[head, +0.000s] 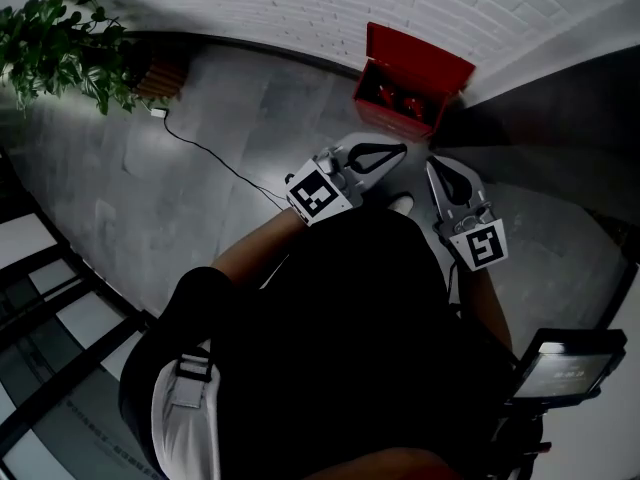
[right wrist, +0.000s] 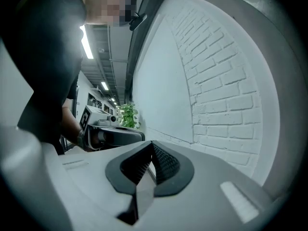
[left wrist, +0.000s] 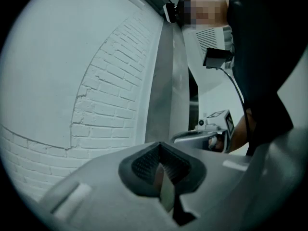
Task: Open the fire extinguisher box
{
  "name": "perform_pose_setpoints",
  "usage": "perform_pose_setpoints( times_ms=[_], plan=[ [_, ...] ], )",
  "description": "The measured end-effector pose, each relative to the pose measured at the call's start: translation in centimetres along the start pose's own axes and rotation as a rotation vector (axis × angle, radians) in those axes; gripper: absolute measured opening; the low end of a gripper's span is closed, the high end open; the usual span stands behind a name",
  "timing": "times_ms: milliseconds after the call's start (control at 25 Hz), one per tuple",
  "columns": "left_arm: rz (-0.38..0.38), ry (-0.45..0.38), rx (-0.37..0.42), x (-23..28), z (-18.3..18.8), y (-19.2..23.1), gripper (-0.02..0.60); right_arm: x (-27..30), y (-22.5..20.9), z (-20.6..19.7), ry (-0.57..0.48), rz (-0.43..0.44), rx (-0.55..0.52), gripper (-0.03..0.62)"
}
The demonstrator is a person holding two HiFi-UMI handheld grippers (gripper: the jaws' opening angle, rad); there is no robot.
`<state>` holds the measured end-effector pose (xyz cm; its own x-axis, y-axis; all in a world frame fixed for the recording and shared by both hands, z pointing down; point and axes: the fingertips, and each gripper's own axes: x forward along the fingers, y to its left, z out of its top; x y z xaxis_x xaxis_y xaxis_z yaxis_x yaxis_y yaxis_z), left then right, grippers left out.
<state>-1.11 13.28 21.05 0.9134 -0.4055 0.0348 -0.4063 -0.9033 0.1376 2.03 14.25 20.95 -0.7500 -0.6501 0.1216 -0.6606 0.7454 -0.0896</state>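
Note:
The red fire extinguisher box [head: 400,108] stands on the floor against the white brick wall [head: 300,8]. Its lid [head: 420,53] is raised and red extinguishers show inside. My left gripper [head: 400,150] hangs in the air short of the box, shut and empty, its tip pointing toward the box. Beside it my right gripper [head: 432,165] is also shut with nothing in it. The left gripper view shows its jaws [left wrist: 161,146] closed to a point before the brick wall, with the other gripper [left wrist: 207,138] at the right. The right gripper view shows the same of its jaws [right wrist: 153,144].
A potted plant [head: 60,48] and a wooden crate [head: 160,76] stand at the far left by the wall. A black cable [head: 215,158] runs across the grey floor from a white plug [head: 158,113]. A device with a screen [head: 565,363] sits at lower right.

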Motion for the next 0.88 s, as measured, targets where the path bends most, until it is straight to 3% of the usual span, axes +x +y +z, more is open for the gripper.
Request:
perform_pose_setpoints(
  times_ms=[280,880],
  plan=[
    [-0.007,-0.037,0.024,-0.1,0.8,-1.7,0.0,-1.3,1.1,1.9,-0.031,0.009,-0.011,0.008],
    [-0.034,-0.052,0.008,0.7,0.8,-1.8,0.0,-2.1,0.3,1.7,-0.043,-0.009,-0.032,0.008]
  ],
)
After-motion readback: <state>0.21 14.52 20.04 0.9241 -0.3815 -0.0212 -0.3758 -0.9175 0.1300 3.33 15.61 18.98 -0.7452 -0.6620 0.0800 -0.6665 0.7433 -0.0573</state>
